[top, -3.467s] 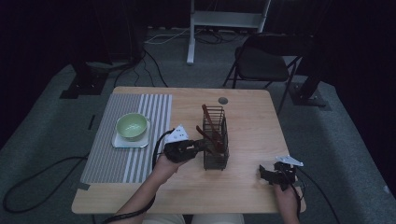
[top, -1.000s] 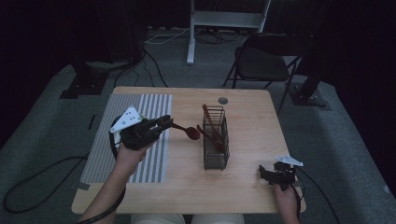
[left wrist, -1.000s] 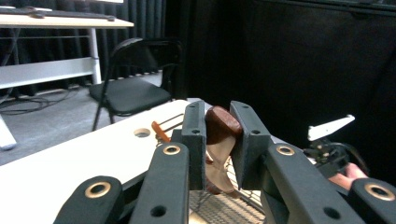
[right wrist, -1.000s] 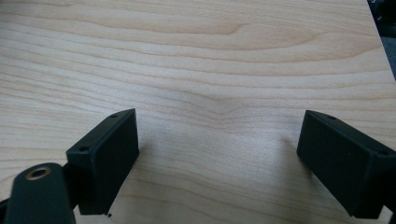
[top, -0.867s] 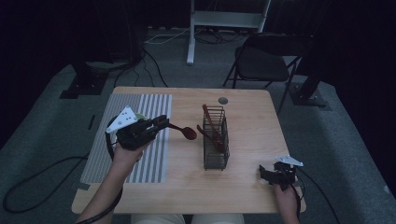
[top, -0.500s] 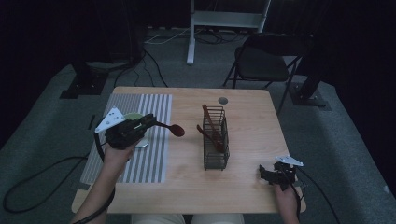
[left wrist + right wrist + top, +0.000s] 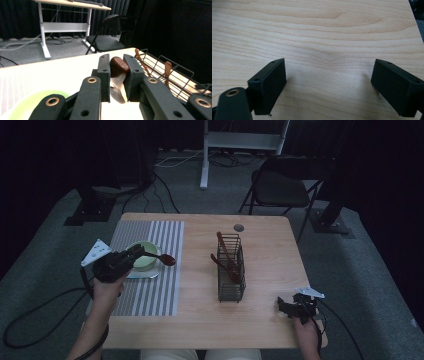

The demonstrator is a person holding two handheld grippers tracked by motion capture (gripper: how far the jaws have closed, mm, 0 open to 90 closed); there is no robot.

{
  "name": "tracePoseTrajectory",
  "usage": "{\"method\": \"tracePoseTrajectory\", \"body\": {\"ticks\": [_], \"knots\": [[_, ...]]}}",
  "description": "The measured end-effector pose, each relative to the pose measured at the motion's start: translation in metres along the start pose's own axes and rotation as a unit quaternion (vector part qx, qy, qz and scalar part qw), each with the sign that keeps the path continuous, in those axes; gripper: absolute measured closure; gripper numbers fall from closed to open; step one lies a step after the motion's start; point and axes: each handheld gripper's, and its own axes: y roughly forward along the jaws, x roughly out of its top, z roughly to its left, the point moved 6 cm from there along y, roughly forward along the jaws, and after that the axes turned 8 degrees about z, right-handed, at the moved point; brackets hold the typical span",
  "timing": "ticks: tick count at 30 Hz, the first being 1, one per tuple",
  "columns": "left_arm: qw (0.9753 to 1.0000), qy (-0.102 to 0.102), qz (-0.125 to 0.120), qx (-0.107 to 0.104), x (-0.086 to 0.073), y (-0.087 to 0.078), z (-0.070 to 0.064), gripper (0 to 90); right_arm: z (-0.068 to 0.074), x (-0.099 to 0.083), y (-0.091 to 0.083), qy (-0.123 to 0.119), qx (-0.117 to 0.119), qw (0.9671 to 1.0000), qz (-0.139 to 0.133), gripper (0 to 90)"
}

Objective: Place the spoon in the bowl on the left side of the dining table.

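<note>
Dim room, black curtains all round. Grey carpet floor crossed by black cables. Black folding metal chair and white-framed desk are seen behind the light wooden table.

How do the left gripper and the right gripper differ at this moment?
The left gripper is shut on a wooden spoon; the right gripper holds nothing, its jaws wide apart. The left gripper is raised over the green bowl; the right gripper sits low at the table corner. Both have black jaws.
</note>
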Motion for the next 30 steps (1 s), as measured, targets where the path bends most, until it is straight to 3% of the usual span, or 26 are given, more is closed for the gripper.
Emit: {"method": "tracePoseTrajectory", "body": {"ticks": [5,10,12,17,30], "knots": [[0.9996,0.003,0.003,0.029,-0.007,-0.004,0.015,77.1,0.0,0.0,0.0,0.0,0.0,1.0,0.0,11.9],[0.9987,-0.024,-0.004,0.045,-0.015,-0.011,0.034,77.2,0.0,0.0,0.0,0.0,0.0,1.0,0.0,12.0],[0.9975,-0.028,-0.009,0.064,-0.018,-0.016,0.042,77.2,0.0,0.0,0.0,0.0,0.0,1.0,0.0,12.0],[0.9954,-0.044,-0.013,0.084,-0.024,-0.022,0.057,77.2,0.0,0.0,0.0,0.0,0.0,1.0,0.0,12.0],[0.9889,-0.086,-0.007,0.121,-0.053,-0.013,0.079,77.3,0.0,0.0,0.0,0.0,0.0,1.0,0.0,12.0]]}}
